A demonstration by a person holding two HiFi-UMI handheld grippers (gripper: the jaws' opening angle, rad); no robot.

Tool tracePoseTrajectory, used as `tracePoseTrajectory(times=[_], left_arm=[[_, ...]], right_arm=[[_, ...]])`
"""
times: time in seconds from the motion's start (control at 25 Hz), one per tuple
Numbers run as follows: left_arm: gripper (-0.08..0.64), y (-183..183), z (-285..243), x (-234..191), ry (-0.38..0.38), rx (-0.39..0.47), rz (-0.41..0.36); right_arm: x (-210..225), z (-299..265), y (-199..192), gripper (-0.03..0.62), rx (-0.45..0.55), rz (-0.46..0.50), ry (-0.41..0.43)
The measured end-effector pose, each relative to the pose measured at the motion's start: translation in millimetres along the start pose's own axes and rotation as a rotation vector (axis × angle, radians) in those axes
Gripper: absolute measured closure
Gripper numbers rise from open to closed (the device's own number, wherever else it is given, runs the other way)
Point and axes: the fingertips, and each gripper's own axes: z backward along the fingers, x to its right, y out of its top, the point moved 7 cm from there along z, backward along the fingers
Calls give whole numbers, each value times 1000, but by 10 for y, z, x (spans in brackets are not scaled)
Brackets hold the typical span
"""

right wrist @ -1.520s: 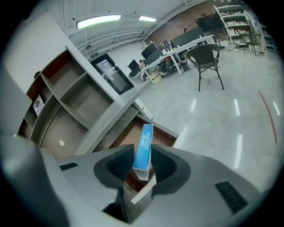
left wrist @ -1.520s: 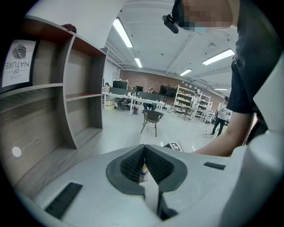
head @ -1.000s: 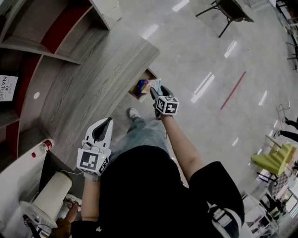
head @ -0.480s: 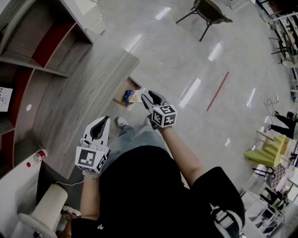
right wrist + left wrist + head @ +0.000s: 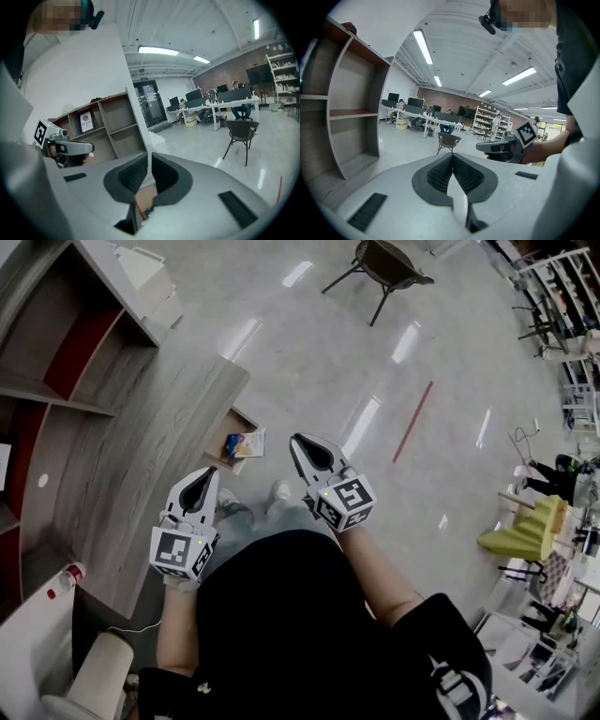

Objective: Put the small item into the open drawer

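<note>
**While both grippers hang empty, the small item lies in the drawer**

Where the grey wood counter (image 5: 141,456) ends, the open drawer (image 5: 221,432) juts out over the pale floor, and everything else sits around it. Behind the drawer, past the counter, stands a shelf unit (image 5: 56,343) with red-lined bays. Well beyond the drawer, across the floor, is a dark chair (image 5: 384,263).

The left gripper (image 5: 214,471) hovers just short of the drawer with its fingers clenched on nothing. The right gripper (image 5: 296,441) hangs beside the drawer's outer end. Its jaws are closing, only a thin slit is left, and nothing stands between them. Each gripper carries a cube printed with black-and-white square markers, not words.

The small item (image 5: 253,442), a pale packet, rests at the drawer's outer end, touching a blue thing (image 5: 233,442) deeper in. Its print is too small to read. So is the framed card (image 5: 86,122) on the shelf unit, seen in the right gripper view.
</note>
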Motion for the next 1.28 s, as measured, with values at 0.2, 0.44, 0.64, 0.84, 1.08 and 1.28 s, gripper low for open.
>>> tracePoseTrajectory(times=[0.2,0.44,0.64,0.84,1.08,1.28], left_arm=[[558,209,-126,52,-36,47,-14],[558,401,-255,124,-65,84,-33],[558,546,-315,144,-85,100,-53],[558,607,-378,142,-94,106,-69],[558,686,-435,152,-108,104,-91],[558,790,-459,159,-122,112,-105]], right_arm=[[-44,173,325,569,17,58,-6],[-41,339,581,574,39,115,-18],[-28,424,713,574,56,151,-41],[-26,434,808,574,64,172,-56],[-12,434,885,574,81,177,-57],[-19,440,960,577,107,175,-60]])
